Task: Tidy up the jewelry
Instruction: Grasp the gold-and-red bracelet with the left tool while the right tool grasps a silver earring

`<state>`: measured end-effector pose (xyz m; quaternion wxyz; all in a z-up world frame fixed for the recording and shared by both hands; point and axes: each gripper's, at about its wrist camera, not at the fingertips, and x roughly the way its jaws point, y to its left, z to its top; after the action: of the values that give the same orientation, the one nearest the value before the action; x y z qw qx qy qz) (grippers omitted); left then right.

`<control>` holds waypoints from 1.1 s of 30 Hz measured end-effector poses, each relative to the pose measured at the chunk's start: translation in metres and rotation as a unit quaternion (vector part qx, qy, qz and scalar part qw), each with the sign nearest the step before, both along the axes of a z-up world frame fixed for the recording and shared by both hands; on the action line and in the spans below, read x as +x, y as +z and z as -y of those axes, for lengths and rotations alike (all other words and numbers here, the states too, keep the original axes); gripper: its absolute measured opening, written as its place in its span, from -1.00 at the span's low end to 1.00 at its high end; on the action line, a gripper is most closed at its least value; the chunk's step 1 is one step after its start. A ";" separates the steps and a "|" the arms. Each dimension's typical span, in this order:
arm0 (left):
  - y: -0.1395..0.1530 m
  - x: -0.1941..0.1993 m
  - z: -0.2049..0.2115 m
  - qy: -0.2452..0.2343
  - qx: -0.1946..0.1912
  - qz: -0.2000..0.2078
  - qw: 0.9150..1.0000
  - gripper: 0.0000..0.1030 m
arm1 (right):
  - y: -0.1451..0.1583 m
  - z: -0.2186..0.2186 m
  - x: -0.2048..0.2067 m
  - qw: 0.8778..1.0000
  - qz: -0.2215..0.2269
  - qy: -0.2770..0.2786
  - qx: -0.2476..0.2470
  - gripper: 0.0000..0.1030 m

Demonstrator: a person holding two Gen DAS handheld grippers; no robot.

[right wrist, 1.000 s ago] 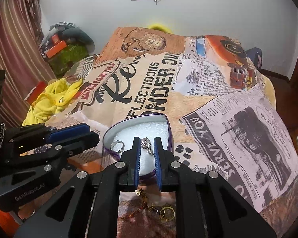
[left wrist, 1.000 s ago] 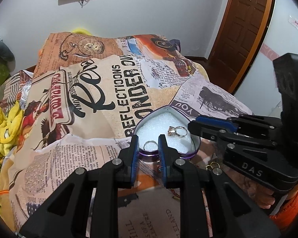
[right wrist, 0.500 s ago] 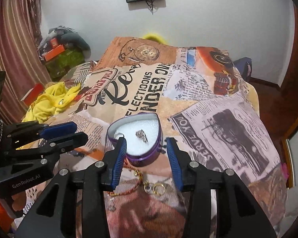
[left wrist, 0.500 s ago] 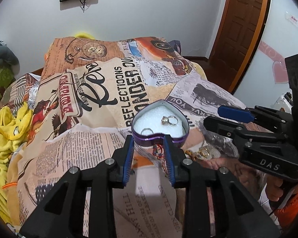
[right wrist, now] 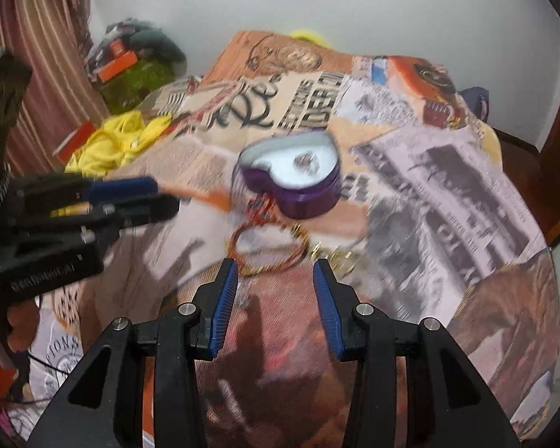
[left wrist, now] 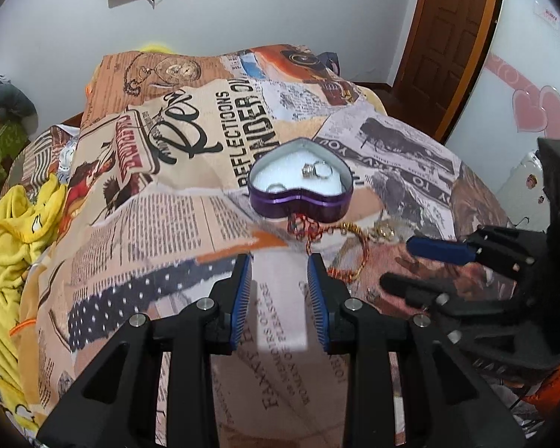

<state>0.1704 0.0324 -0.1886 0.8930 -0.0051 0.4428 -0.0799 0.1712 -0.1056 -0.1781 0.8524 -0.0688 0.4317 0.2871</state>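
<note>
Hovering above the bed (left wrist: 410, 142), both grippers stand with their jaws spread and nothing between them. In the left wrist view the left gripper (left wrist: 279, 291) sits at lower centre, and the right gripper (left wrist: 403, 265) reaches in from the right edge. The heart-shaped purple tin (left wrist: 302, 201) rests on the printed bedspread at the centre of the frame. On its white foam lie a stone-set ring (left wrist: 316, 169) near the middle and a plain ring (left wrist: 276, 187) toward the tin's left lobe.

Just below the tin, a red and gold bangle (left wrist: 349, 250) lies on the cloth, with a knot of red thread (left wrist: 302, 228) touching the tin's near wall and small gold hoop earrings (left wrist: 386, 229) to its right. These pieces look like what is left to put away.

The right wrist view is smeared by motion, so the bangle (right wrist: 268, 250) and the tin (right wrist: 291, 179) show only roughly there, just above the right gripper (right wrist: 275, 295).

The likely trouble is the tangle: the thread, bangle and hoops lie close together, so lifting one could drag another along or tip the light tin and spill its rings. The soft, wrinkled bedspread may also be pinched with the thin bangle, and small hoops could slip between the ribbed pads. A fast approach from the right would worsen aim.
</note>
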 end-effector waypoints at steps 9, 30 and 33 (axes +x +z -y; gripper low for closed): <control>-0.011 -0.011 0.000 -0.002 -0.008 -0.021 1.000 -0.31 | -0.019 -0.011 -0.007 0.999 -0.033 0.028 0.000 -0.68; -0.022 0.014 0.056 -0.069 -0.005 -0.034 0.997 -0.30 | 0.004 0.047 0.011 0.998 0.011 -0.050 0.021 -0.82; -0.025 0.022 0.065 -0.083 -0.008 -0.037 0.996 -0.30 | 0.005 0.059 0.017 0.997 0.009 -0.066 0.028 -0.82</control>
<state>0.1923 -0.0330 -0.2140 0.8662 0.0213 0.4738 -0.1575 0.1879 -0.1649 -0.1728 0.8747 -0.0187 0.4198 0.2415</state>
